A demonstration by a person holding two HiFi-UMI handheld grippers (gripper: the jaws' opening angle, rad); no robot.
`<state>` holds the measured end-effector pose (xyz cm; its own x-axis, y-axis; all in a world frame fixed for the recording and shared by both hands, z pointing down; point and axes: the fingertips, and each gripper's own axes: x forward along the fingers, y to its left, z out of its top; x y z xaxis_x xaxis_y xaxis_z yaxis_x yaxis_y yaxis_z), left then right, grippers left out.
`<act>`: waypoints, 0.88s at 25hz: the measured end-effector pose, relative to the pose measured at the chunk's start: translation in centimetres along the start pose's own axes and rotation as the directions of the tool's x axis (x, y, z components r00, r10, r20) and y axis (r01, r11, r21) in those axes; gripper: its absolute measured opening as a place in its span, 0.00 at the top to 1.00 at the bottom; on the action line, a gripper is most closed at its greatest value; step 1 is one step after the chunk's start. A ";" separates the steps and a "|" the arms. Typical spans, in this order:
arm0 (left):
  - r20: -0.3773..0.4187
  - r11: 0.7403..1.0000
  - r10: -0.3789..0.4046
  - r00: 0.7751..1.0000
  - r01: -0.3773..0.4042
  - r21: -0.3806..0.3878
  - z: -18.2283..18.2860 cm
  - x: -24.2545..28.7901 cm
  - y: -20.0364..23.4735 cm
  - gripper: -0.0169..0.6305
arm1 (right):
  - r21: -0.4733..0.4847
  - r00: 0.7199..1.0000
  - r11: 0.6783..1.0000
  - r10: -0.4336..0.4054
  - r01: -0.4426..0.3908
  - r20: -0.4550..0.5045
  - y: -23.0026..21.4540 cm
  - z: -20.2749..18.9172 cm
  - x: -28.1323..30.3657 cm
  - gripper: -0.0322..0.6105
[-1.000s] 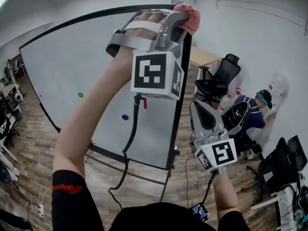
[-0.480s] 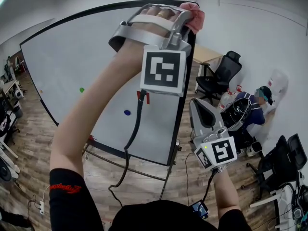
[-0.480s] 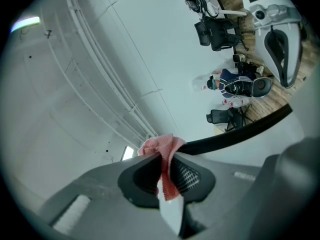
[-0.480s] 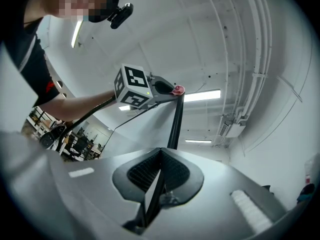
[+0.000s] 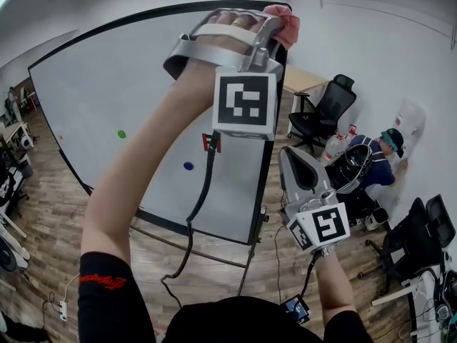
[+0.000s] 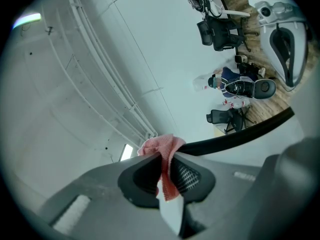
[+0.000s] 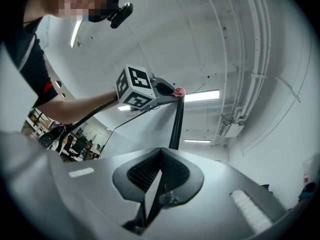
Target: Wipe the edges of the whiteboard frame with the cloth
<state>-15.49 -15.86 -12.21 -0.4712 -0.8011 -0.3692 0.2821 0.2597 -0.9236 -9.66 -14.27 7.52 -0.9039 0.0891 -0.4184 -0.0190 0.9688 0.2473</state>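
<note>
A large whiteboard with a black frame (image 5: pixel 265 170) stands on a rolling stand in the head view. My left gripper (image 5: pixel 275 21) is raised to the board's top right corner and is shut on a pink cloth (image 5: pixel 283 23), which presses against the frame there. In the left gripper view the pink cloth (image 6: pixel 161 151) is pinched between the jaws against the black frame (image 6: pixel 240 132). My right gripper (image 5: pixel 296 164) hangs lower, just right of the frame's right edge, shut and holding nothing. From the right gripper view the frame's edge (image 7: pixel 175 124) rises to the cloth (image 7: pixel 178 91).
Right of the board stand a wooden desk (image 5: pixel 303 83), a black office chair (image 5: pixel 325 113) and a person (image 5: pixel 371 170) crouched by the wall. More black chairs (image 5: pixel 418 245) sit at the far right. Cables run over the wooden floor (image 5: pixel 50 227).
My left gripper with the cloth has shifted right and slightly up along the top edge to the corner. The right gripper has barely moved.
</note>
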 end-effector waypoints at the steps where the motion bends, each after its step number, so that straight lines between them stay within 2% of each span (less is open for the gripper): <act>1: -0.001 1.000 0.000 1.000 0.000 0.000 0.0 0.0 0.0 0.91 | 0.001 1.000 1.000 -0.001 0.001 -0.001 0.0 -0.1 0.0 0.95; 8: -0.012 0.999 0.037 0.999 -0.037 0.037 -0.3 0.1 0.1 0.91 | 0.002 1.000 1.000 -0.005 0.005 -0.014 0.4 -0.4 -0.2 0.95; 13: 0.004 1.000 -0.011 1.000 0.011 0.000 0.2 -0.3 -0.9 0.91 | 0.005 1.000 1.000 -0.007 0.007 -0.017 0.7 -0.6 -0.4 0.95; 22: 0.003 1.000 -0.015 1.000 0.015 0.011 0.2 -0.7 -1.5 0.91 | 0.014 1.000 1.000 -0.015 0.015 -0.026 0.8 -1.0 -0.8 0.95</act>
<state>-15.43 -15.78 -10.50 -0.4727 -0.8064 -0.3553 0.2840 0.2423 -0.9277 -9.36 -13.75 8.94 -0.9145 0.0686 -0.3988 -0.0267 0.9731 0.2287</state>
